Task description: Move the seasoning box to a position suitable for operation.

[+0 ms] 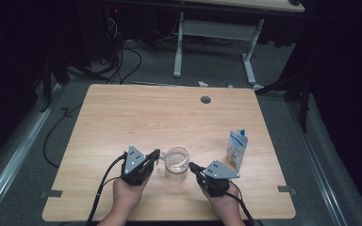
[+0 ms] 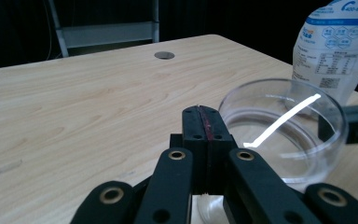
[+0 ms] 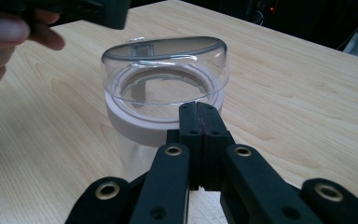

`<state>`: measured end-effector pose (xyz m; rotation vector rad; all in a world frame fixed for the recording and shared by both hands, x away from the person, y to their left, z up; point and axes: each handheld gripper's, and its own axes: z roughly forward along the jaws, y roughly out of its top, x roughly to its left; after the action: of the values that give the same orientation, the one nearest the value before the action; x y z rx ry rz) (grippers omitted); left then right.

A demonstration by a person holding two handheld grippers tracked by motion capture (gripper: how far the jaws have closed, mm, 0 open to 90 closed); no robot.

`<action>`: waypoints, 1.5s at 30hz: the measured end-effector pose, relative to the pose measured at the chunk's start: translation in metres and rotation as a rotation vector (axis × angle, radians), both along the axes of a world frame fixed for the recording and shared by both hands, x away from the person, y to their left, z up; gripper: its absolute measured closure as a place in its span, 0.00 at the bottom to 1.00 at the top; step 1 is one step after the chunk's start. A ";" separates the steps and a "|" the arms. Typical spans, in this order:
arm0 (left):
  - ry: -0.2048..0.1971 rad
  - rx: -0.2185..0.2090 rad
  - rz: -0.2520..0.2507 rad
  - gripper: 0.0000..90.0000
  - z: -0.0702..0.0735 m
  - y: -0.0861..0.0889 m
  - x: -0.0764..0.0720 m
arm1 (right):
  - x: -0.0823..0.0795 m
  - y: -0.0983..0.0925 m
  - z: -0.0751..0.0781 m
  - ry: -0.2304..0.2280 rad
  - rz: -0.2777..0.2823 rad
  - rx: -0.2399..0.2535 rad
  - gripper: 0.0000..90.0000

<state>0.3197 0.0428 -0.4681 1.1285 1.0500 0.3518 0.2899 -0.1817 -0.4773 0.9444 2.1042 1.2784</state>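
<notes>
a clear jar (image 1: 176, 164) stands upright near the front edge of the worktop (image 1: 136, 113), its long axis vertical and its mouth facing up, between the two grippers. a white pouch (image 1: 237, 149) stands toward the right edge. the right gripper view shows a pale band (image 3: 135, 125) under the jar's clear rim, which the high view does not resolve; the left gripper view shows printed text on the pouch (image 2: 335, 46). the left gripper (image 1: 155, 155) is clenched on nothing, its tips just beside the jar's rim. the right gripper (image 1: 193, 166) is likewise clenched and empty, close to the jar; contact cannot be told.
</notes>
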 end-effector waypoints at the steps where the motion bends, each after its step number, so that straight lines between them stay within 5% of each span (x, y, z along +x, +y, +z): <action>1: 0.001 0.007 -0.003 1.00 -0.003 0.001 -0.004 | 0.000 0.000 0.000 -0.002 0.002 0.002 1.00; 14: 0.043 0.013 -0.062 0.98 -0.026 -0.008 -0.029 | -0.003 0.002 0.005 -0.018 0.006 0.016 1.00; 32: 0.054 -0.043 -0.103 0.96 -0.023 -0.022 -0.038 | -0.003 0.003 0.007 -0.022 0.005 0.029 1.00; 45: 0.044 -0.018 -0.119 1.00 -0.019 -0.028 -0.039 | -0.004 0.003 0.007 -0.024 0.006 0.031 1.00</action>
<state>0.2810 0.0151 -0.4874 1.1814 1.0177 0.2239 0.2857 -0.1783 -0.4702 0.9313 2.0761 1.3227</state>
